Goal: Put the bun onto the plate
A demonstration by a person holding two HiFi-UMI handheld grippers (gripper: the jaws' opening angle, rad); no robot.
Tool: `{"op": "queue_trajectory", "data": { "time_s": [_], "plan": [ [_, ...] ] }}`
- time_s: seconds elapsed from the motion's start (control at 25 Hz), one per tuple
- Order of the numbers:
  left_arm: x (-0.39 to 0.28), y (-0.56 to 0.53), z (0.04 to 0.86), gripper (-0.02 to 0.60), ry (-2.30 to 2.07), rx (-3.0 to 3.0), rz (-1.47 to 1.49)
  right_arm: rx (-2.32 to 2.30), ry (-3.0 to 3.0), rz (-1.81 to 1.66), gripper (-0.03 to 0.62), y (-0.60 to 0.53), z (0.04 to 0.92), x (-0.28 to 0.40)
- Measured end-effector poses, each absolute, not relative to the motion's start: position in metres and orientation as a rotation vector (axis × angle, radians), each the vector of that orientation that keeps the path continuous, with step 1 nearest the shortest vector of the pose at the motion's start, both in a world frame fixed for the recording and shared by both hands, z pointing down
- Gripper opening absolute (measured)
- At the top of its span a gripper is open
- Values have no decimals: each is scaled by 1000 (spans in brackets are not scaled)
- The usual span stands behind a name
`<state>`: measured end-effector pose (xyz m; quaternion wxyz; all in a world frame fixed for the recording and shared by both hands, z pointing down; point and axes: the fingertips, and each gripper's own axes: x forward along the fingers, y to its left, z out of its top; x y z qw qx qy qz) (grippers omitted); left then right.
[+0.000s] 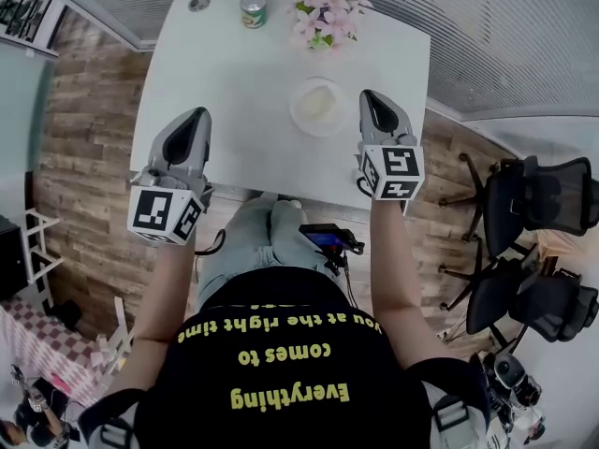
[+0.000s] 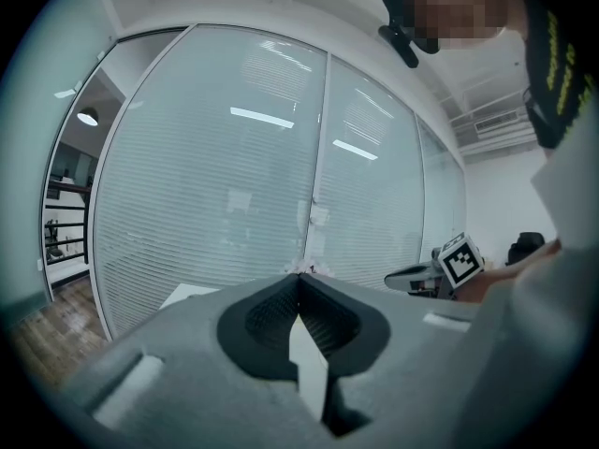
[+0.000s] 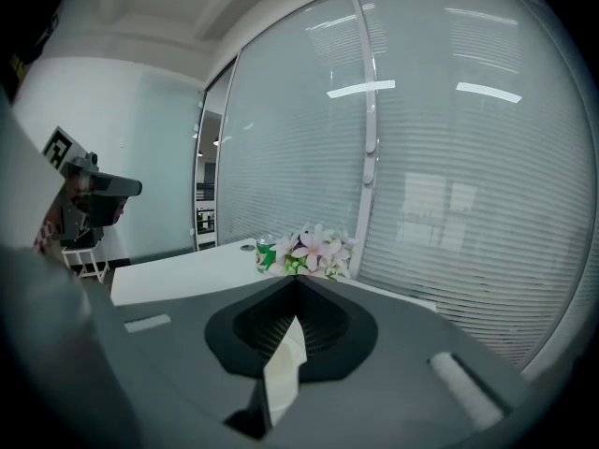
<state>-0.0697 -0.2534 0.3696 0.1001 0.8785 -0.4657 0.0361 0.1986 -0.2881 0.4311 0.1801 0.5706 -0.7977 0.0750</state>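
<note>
Spreading under everything, the white tabletop [image 1: 234, 82] carries the plate [image 1: 297, 112]. The left gripper [image 1: 197, 120], well to the plate's left, and the right gripper [image 1: 372, 101], just beside its right rim, are both pressed together with nothing between the jaws. On the plate lies a pale mound, probably the bun [image 1: 323, 103], though it is too small to be sure. If so, the placing looks done.

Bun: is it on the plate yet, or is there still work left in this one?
Looks done: the bun sits on the plate on the table. Nothing is in hand: the left gripper and right gripper are both shut and empty, clear of the plate. Nothing appears left to do.
</note>
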Motion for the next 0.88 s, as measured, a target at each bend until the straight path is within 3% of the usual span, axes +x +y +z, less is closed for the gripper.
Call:
{"op": "queue_trajectory", "data": {
  "time_s": [0.88],
  "plan": [
    [-29,-240,318,2,-1284,2742,1,1968,-2167,5,8,-174,319,285]
  ]
}}
